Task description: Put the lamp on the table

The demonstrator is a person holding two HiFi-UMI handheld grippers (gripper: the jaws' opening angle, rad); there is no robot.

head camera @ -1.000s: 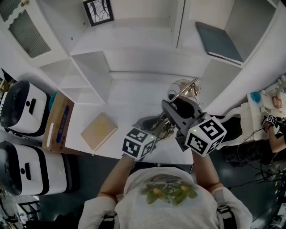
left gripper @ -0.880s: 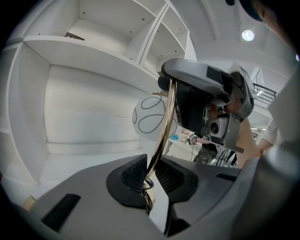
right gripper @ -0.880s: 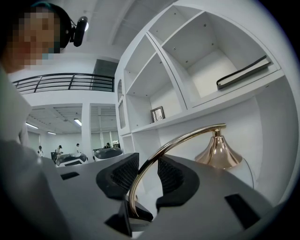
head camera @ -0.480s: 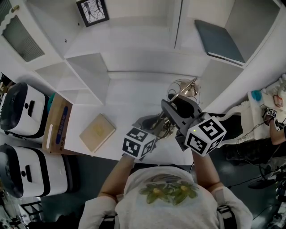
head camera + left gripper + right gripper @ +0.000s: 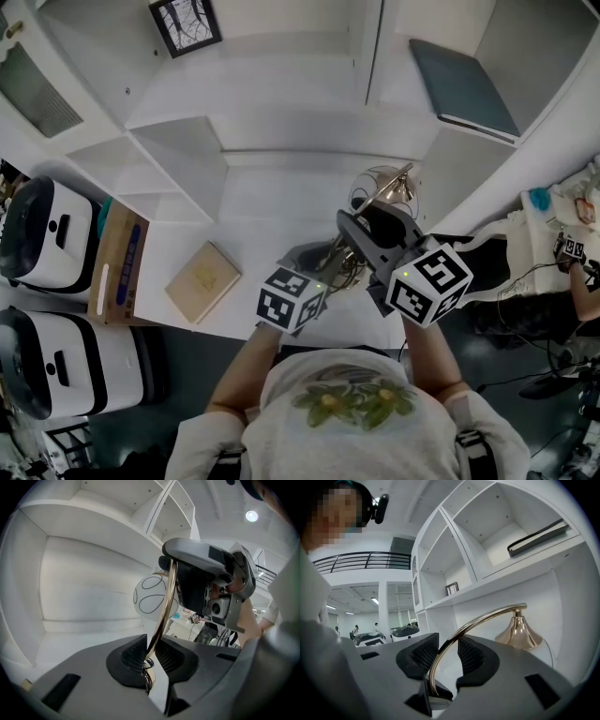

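Observation:
The lamp (image 5: 382, 187) has a thin gold curved arm, a gold cone and a white wire-lined globe shade; it is over the right part of the white table (image 5: 258, 202). My left gripper (image 5: 330, 255) is shut on the arm low down; in the left gripper view the gold arm (image 5: 162, 611) rises from between the pads of this gripper (image 5: 149, 654) to the globe (image 5: 149, 597). My right gripper (image 5: 361, 228) is shut on the arm higher up. In the right gripper view the arc (image 5: 478, 619) leaves the gripper (image 5: 443, 656) toward the gold cone (image 5: 518, 633). The lamp's base is hidden.
A tan book (image 5: 202, 281) lies on the table's left front. A cardboard box (image 5: 117, 264) and two white machines (image 5: 47, 228) stand at the left. White shelf compartments (image 5: 178, 159) rise behind, with a picture frame (image 5: 183, 23) and a dark book (image 5: 461, 89).
The head view has drifted slightly, so the shelves and box sit a little further left. Both grippers and the lamp have held their places.

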